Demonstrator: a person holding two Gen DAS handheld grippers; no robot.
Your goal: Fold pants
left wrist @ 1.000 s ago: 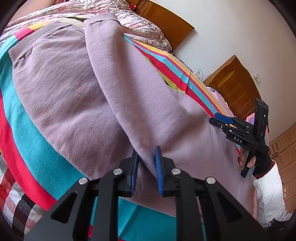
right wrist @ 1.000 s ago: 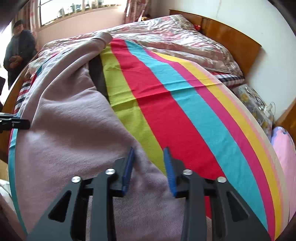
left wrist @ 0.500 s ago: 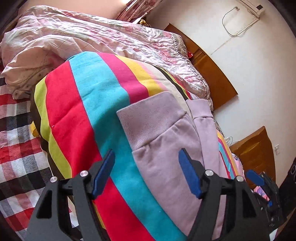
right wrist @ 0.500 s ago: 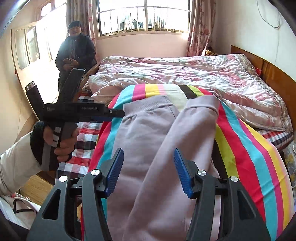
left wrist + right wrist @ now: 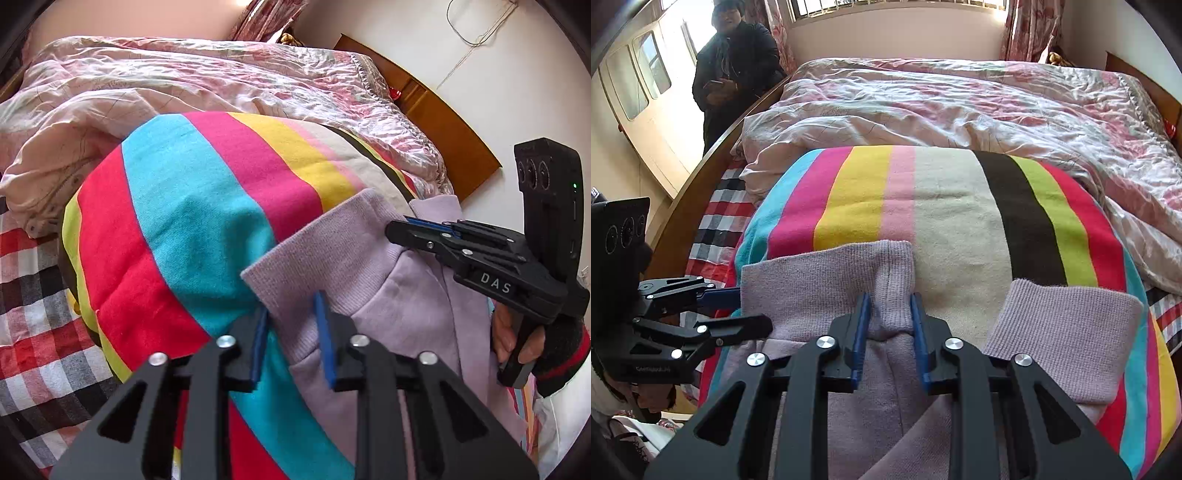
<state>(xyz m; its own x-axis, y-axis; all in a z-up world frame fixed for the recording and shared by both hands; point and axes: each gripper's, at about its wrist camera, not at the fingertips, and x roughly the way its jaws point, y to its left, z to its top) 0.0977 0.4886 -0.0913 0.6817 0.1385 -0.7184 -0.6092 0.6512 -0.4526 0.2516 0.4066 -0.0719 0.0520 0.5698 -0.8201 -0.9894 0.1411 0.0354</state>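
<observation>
Lilac pants [image 5: 849, 406] lie on the striped blanket [image 5: 945, 206] on the bed. Left claw [image 5: 293, 325] clenched on near cuff's outer corner; right claw [image 5: 888, 325] closing on inner corner. Lift both evenly, keep hem taut.

Home bedroom. Large bed [image 5: 701, 192] with curved wooden frame fills both views. Crumpled pink floral quilt [image 5: 960, 107] across upper half; striped blanket [image 5: 945, 206] over checked sheet [image 5: 716, 221] lower down. Wooden headboard [image 5: 436, 110] against white wall, upper right of left wrist view. Barred window [image 5: 886, 7] with floral curtains [image 5: 1027, 29] along top. Person in dark coat [image 5: 735, 55] stands upper left.
</observation>
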